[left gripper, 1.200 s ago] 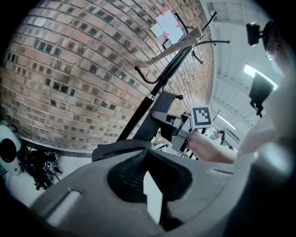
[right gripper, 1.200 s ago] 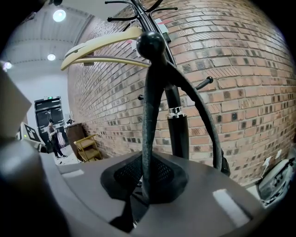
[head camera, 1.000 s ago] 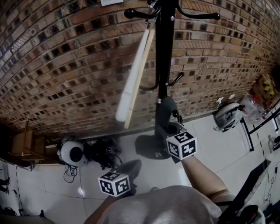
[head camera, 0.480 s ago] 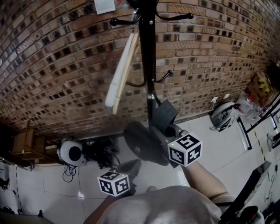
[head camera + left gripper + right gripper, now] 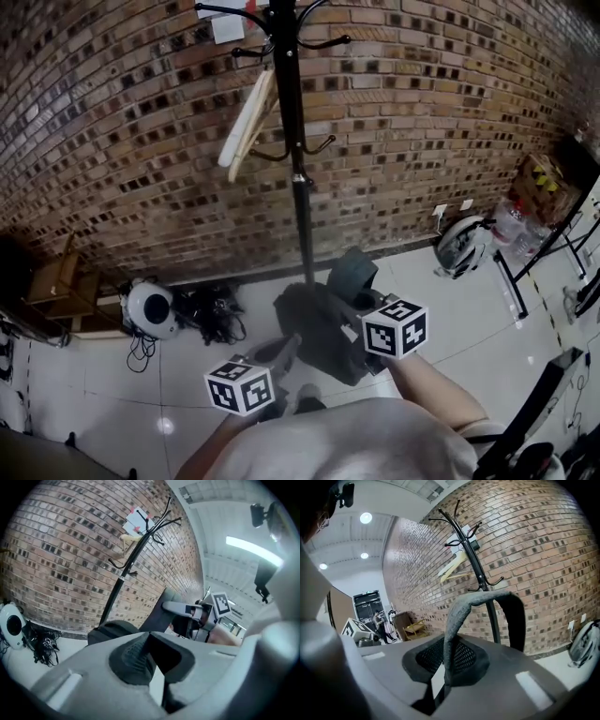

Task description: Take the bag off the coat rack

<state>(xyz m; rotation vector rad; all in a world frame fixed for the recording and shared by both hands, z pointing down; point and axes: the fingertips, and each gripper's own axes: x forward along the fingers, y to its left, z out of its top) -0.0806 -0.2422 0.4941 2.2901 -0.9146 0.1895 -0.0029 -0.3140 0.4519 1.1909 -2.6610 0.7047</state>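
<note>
Right gripper view shows the right gripper (image 5: 444, 670) clenched on the bag's grey strap (image 5: 457, 616). The dark bag (image 5: 314, 328) hangs clear of the coat rack (image 5: 292, 141), above the floor (image 5: 122, 384) near its wall-side edge. The left gripper (image 5: 149, 654) is clenched on nothing.

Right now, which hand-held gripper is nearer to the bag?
Right. The right hand-held gripper is shut on the strap of the bag; the left hand-held gripper hangs beside it, holding nothing.
</note>
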